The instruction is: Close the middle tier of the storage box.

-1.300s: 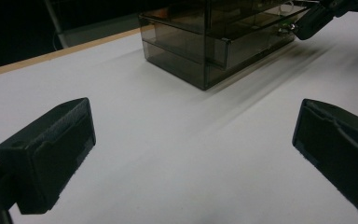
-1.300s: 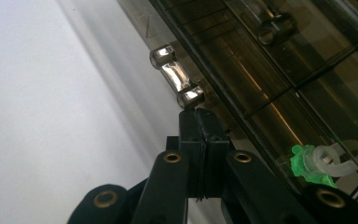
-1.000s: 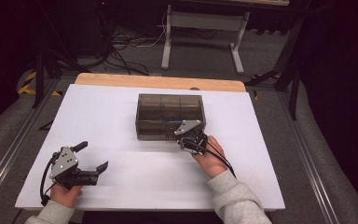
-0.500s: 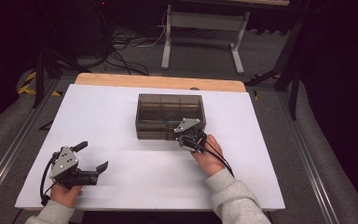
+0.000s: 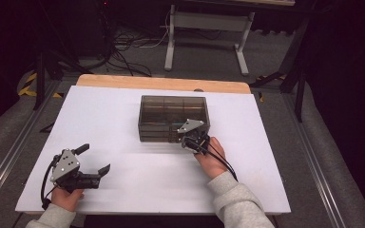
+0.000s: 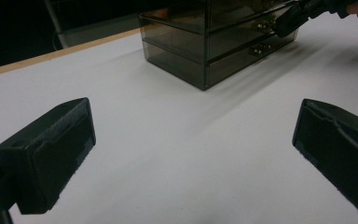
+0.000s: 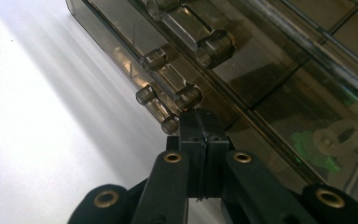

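A smoky see-through drawer box (image 5: 173, 111) stands mid-table on the white sheet. My right gripper (image 5: 185, 139) is at the right part of its front, jaws shut together with nothing between them. In the right gripper view the shut tips (image 7: 199, 119) sit just beside the lowest clear bar handle (image 7: 164, 112) of the box (image 7: 270, 70); whether they touch it I cannot tell. A green object (image 7: 313, 145) shows dimly through a drawer front. My left gripper (image 5: 95, 159) rests at the near left, wide open and empty, its pads (image 6: 60, 149) facing the box (image 6: 205, 42).
The white sheet (image 5: 100, 114) covers a wooden table whose far edge (image 5: 161, 83) shows. Grey rails run along both sides. Beyond the table stand a white stand (image 5: 206, 33) and floor cables. The right gripper (image 6: 291, 21) appears at the box in the left gripper view.
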The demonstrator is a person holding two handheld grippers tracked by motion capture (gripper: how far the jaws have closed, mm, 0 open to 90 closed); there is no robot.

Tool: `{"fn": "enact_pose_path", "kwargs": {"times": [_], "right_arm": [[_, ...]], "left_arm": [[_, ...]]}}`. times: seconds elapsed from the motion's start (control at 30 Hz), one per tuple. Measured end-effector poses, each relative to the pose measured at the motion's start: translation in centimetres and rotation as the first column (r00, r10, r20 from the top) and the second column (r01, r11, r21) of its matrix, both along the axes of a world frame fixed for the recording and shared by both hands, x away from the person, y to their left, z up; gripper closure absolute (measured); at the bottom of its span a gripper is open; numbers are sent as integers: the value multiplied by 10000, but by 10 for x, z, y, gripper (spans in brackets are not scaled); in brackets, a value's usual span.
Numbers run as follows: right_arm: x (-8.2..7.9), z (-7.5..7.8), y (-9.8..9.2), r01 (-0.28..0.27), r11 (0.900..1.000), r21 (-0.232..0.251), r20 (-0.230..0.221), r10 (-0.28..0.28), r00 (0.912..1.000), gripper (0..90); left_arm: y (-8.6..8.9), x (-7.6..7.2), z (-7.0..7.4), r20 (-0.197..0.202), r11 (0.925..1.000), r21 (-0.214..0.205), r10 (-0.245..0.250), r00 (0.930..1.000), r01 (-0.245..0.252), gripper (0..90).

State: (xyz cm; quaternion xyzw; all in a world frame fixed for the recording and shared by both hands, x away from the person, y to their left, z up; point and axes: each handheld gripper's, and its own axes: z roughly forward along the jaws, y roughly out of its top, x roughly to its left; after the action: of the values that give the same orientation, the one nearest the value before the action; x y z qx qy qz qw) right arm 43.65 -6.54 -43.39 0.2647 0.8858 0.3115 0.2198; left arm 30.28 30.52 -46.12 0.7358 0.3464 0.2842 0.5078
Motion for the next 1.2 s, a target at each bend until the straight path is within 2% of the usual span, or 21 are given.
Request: {"fn": "enact_pose_path", "kwargs": {"times": [0.17,0.2,0.4,0.57,0.73,0.9,1.13,1.2], "right_arm": [[-2,2,0,-71,9998,-185,118,73,9999,876],[-4,4,-1,-105,9996,-253,133,108,9999,843],[-8,10,-4,-372,9993,-74,-14,372,9993,755],[-11,17,-8,-503,9985,212,-58,505,9987,603],[-15,22,-11,-621,9967,517,-79,626,9980,490],[-22,29,-13,-749,9940,800,275,729,9970,382],[-28,37,-19,-1020,9864,1285,548,957,9939,242],[-30,38,-20,-901,9876,1284,678,819,9943,187]], "left_arm": [[0,0,0,-4,10000,-1,3,10000,-3,3],[0,0,0,-6,10000,-4,0,10000,0,3],[0,0,0,0,10000,-1,-1,10000,1,3],[0,0,0,31,10000,20,9,10000,-10,3],[0,0,0,32,10000,18,16,10000,-16,3],[0,0,0,9,10000,27,5,10000,-5,3],[0,0,0,2,10000,3,6,10000,-6,3],[0,0,0,32,10000,14,10,10000,-10,3]]}}
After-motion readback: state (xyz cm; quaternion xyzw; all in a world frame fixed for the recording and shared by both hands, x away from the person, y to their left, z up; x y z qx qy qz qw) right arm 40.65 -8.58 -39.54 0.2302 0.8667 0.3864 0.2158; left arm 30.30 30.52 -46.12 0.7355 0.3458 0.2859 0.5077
